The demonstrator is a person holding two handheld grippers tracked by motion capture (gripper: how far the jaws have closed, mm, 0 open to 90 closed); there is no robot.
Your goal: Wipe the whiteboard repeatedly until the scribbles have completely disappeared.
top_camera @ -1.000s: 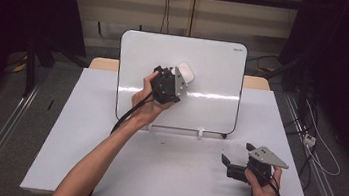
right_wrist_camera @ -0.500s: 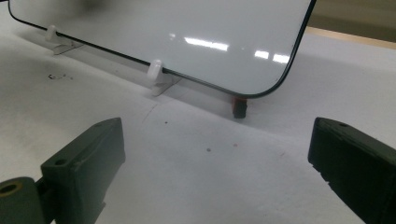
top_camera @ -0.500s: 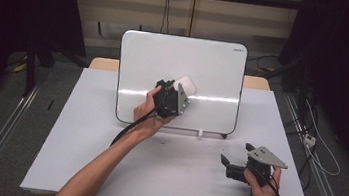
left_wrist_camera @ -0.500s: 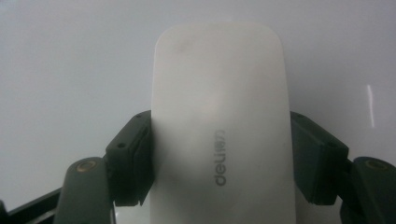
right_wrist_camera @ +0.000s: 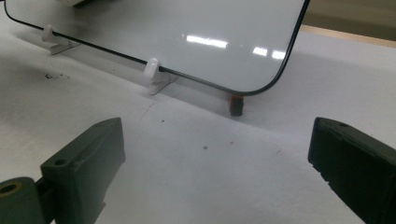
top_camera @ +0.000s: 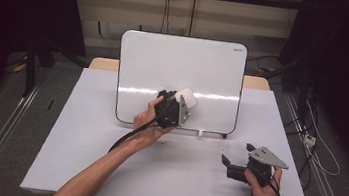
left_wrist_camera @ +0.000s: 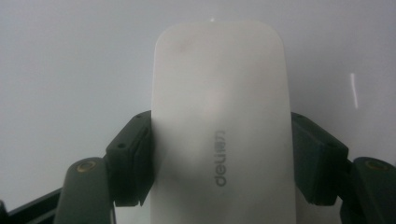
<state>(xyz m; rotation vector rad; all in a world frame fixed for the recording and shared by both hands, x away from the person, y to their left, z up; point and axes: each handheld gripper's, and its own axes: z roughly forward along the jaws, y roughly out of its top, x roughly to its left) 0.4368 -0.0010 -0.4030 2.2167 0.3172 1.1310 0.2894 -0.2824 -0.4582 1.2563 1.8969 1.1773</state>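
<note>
A: Two tongs here; what does each hold?

B: The left tongs are clenched on the white eraser, one jaw on each long side, as the left gripper view shows. The eraser sits against the lower middle of the whiteboard, probably face-on so it can wipe.

A: And the right tongs?

B: Released, jaws wide apart with nothing between them, resting low over the tabletop near the board's right corner. That looks like waiting while the left wipes.

A: Why does the board stand upright?

B: Small white feet prop its bottom edge.

A: Any containers?

B: I see no box, tray or cup
</note>
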